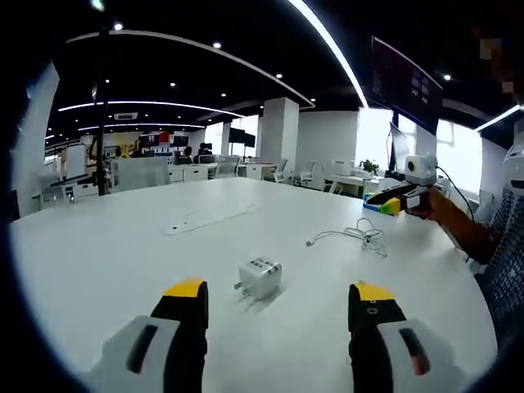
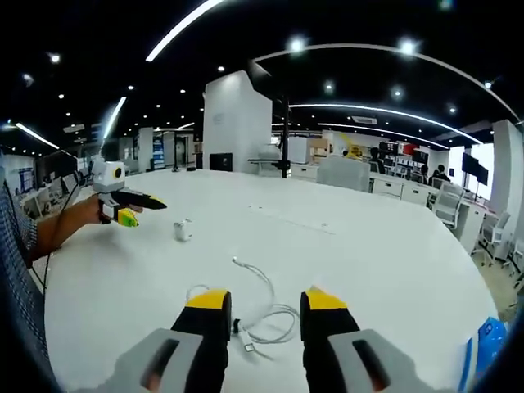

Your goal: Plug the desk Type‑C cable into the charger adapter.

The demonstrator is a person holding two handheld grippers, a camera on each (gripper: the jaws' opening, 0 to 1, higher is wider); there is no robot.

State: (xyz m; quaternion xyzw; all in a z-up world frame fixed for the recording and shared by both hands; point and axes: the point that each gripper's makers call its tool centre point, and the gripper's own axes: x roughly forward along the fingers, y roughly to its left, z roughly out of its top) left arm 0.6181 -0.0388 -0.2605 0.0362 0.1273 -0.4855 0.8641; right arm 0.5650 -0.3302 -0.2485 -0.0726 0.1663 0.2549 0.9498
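In my left gripper view the one white charger (image 1: 259, 278) sits low in the middle, just past my wide open, empty left gripper (image 1: 278, 299). The one white cable (image 1: 358, 236) lies right of center on the table (image 1: 123, 254).

In my right gripper view the cable (image 2: 264, 315) curls between my open, empty right gripper (image 2: 264, 309); the charger (image 2: 182, 230) sits left of center.

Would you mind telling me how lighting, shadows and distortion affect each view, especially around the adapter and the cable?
Left gripper view: even ceiling light, a soft shadow beside the charger adapter, bright windows washed out at right, the table edge bowed by the fisheye. Right gripper view: ceiling strips curve, the white cable shows low contrast against the white top, and the far adapter is small and soft.
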